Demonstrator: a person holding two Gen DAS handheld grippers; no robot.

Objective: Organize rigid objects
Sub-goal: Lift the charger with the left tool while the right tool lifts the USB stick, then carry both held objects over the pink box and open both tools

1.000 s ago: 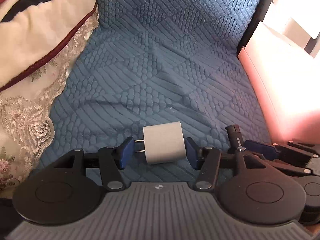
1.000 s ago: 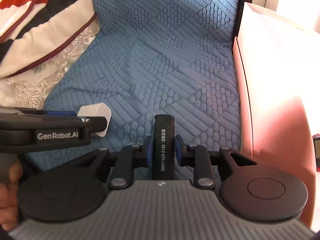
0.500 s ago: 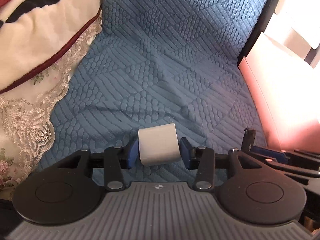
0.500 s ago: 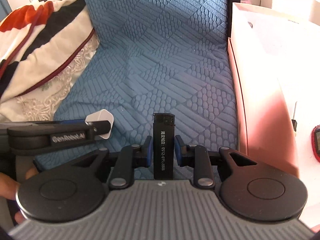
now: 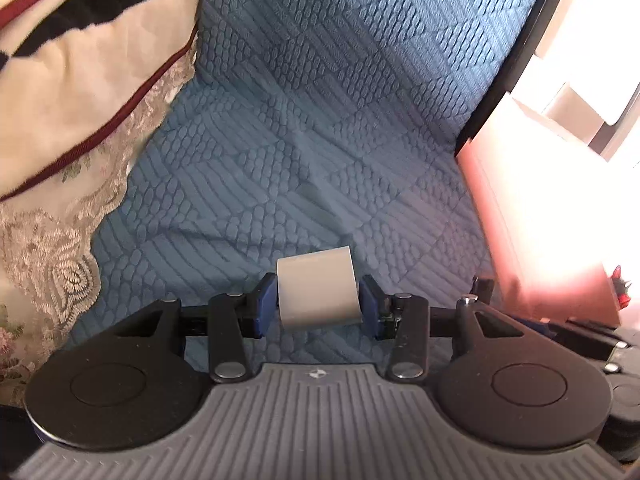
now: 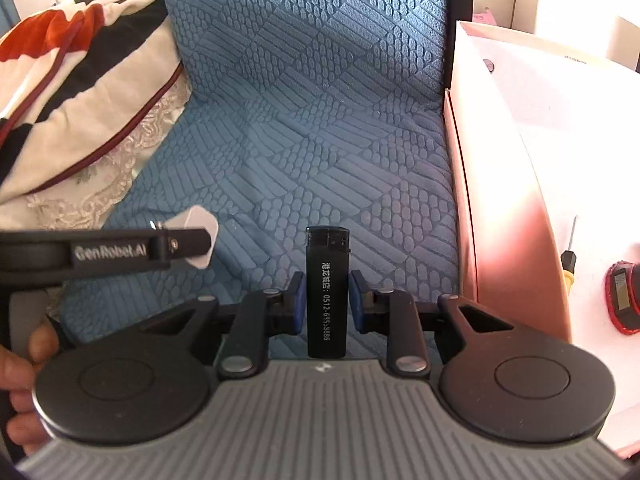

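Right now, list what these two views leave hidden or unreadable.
- Charger prongs: left wrist view, hidden behind its own body and the left tool pads.
- Lighter base: right wrist view, cut off by the right tool body.
- Red item in the box: right wrist view, cropped by the frame edge.

Two grippers show: the left gripper has one white charger pinched between its blue pads, and the right gripper has one black lighter clamped between its own. So there is one charger and one lighter. Each gripper has two fingers, four in all. One blue quilted cushion lies under everything. One patterned blanket with a lace edge sits at the left. One pink box stands at the right, holding one screwdriver and one red-rimmed item, too cropped to name. One bare hand shows at the left edge.
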